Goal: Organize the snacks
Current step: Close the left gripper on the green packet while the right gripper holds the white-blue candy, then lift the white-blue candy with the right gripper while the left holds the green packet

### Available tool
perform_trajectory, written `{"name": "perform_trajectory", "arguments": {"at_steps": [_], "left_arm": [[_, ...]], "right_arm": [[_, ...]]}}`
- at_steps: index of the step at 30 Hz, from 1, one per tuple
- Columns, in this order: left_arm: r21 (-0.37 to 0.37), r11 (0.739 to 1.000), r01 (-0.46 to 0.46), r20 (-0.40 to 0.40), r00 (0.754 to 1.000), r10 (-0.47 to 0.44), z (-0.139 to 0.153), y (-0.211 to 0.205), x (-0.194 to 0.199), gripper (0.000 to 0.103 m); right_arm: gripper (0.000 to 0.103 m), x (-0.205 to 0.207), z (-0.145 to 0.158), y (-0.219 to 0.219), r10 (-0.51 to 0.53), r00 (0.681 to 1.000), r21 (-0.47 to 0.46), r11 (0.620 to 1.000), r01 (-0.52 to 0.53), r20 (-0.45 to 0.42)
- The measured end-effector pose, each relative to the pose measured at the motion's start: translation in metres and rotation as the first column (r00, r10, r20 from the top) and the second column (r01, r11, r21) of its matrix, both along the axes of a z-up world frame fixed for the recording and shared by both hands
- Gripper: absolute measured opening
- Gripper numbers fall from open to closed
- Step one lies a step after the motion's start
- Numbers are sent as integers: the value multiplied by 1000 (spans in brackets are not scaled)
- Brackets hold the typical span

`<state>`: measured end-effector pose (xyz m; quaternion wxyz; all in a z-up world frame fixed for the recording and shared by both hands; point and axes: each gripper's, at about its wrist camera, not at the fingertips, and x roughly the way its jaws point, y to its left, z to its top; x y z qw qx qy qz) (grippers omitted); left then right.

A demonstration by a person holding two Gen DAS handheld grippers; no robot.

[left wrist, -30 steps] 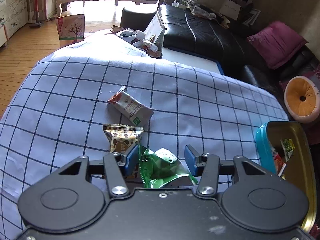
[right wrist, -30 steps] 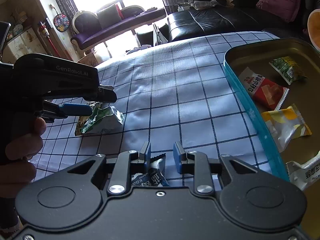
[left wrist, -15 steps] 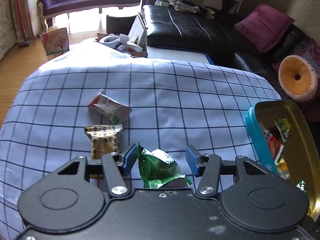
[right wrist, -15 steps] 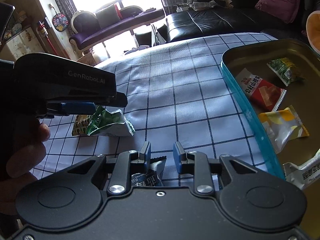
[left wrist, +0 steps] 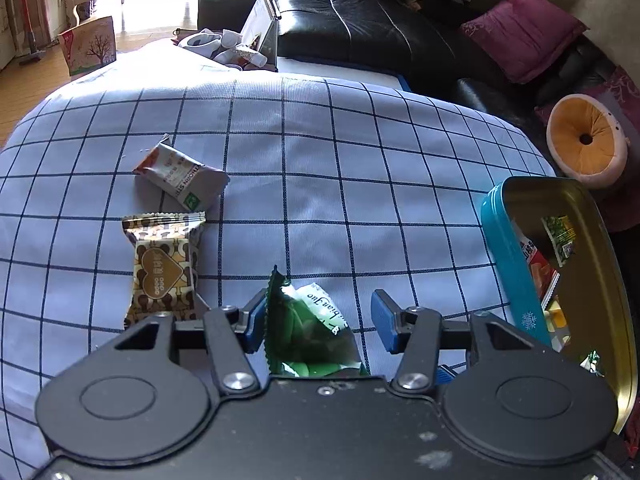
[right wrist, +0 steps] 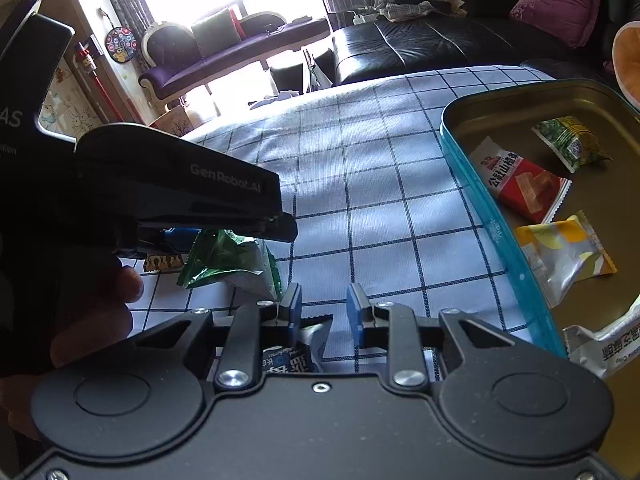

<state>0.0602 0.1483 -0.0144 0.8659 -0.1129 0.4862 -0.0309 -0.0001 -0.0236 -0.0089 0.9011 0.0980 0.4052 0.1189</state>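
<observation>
We view a table draped in a pale blue checked cloth, on which loose snacks lie to the left of a teal-walled tin with a gold interior. The left gripper points down over a green packet: a crinkled, glossy foil pouch with a serrated top edge and a white panel of print. The packet rests on the cloth between the blue pads; the left pad lies against its edge while the other pad stands clear of it, so we read the jaws as released, not clamped. Just beyond it lies a brown-and-gold packet bearing a heart emblem, and farther off a grey-and-orange bar wrapper, tilted. In the right wrist view the right gripper stands partly apart over a dark packet with white print, whose serrated edge sits by the left pad; we cannot tell whether it is gripped. Inside the tin lie a red packet, a green-and-yellow packet, a yellow-and-silver packet and a white wrapper, each apart from the next. A hand holds the left gripper.
</observation>
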Motion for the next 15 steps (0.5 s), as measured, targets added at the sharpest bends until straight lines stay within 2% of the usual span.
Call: {"name": "perform_trajectory", "arguments": {"at_steps": [2, 3, 4, 9, 15], "left_arm": [[2, 1000, -3, 2, 1000, 3, 1, 0, -1, 49], [2, 1000, -6, 4, 1000, 6, 1, 0, -1, 44], [-2, 1000, -7, 1, 1000, 7, 1, 0, -1, 34], [-72, 997, -10, 8, 1000, 11, 4, 10, -2, 32], [-113, 991, -77, 18, 997, 80, 10, 33, -5, 32]], "right_arm": [[37, 0, 0, -1, -3, 1000, 0, 1000, 3, 0], [37, 0, 1, -2, -4, 1000, 0, 1000, 4, 0], [37, 0, 1, -2, -5, 1000, 0, 1000, 5, 1], [37, 0, 2, -2, -16, 1000, 0, 1000, 16, 3], [38, -3, 5, -5, -22, 1000, 12, 1000, 22, 18]]}}
